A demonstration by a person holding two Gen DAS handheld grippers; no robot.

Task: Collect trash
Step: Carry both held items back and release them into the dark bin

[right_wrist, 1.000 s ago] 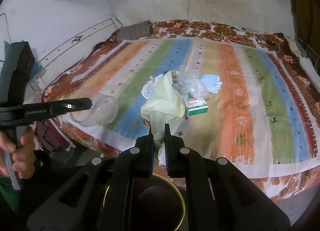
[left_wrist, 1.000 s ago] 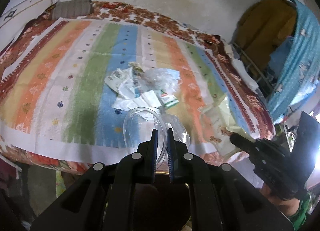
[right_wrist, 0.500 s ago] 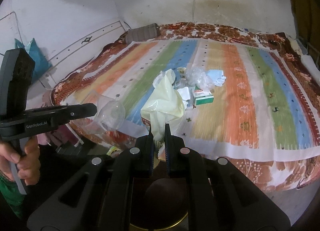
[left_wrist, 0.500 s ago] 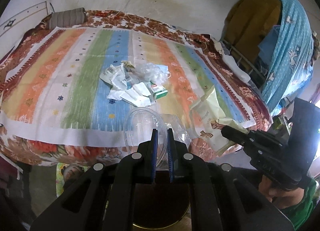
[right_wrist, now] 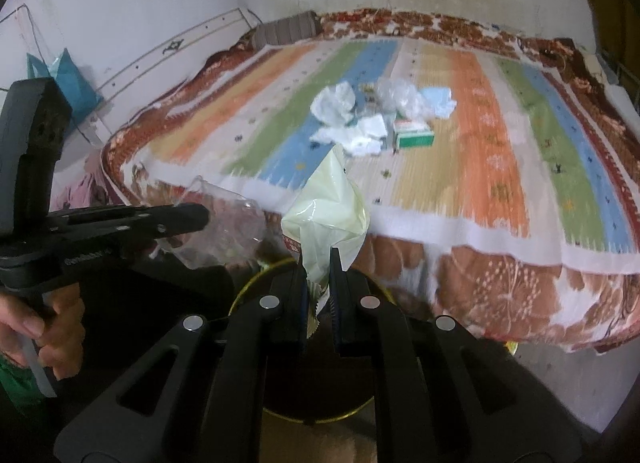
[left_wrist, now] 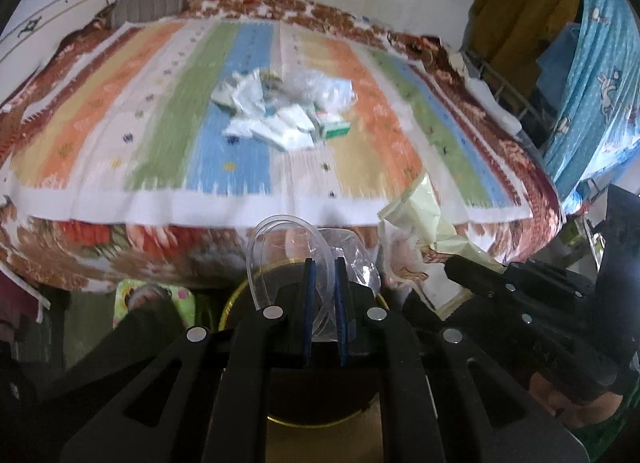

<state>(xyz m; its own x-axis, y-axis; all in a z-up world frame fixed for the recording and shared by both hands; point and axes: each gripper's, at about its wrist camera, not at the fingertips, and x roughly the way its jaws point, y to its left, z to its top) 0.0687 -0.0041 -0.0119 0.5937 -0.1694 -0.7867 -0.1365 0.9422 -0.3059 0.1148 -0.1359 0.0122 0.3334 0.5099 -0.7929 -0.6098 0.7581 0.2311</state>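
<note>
wall, pale and stained, rises at the far left behind a teal bag that leans against it. next along, a hand grips the handle of the left gripper, which reaches in level from the left of the right wrist view; its jaws are pinched narrow on a clear plastic cup that sticks out past the tips, crumpled and see-through. in the left wrist view the same left gripper shows the clear plastic cup caught between its blue pads, rim upward, over a dark bin with a gold rim that stands on the floor below the edge of the bed.

toward the middle, the right gripper is clamped narrow on a pale yellow wrapper, which stands up from between the jaws with a serrated edge hanging below them, over the gold-rimmed bin. from the left wrist view the right gripper comes in from the right with the pale yellow wrapper trailing up from its tip.

beyond both, the striped bedspread covers the bed. near its middle lies the remaining trash pile: crumpled white tissues, a clear bag, a light blue piece and a green and white box, all touching or just beside each other. at the far right hangs a blue patterned cloth.
</note>
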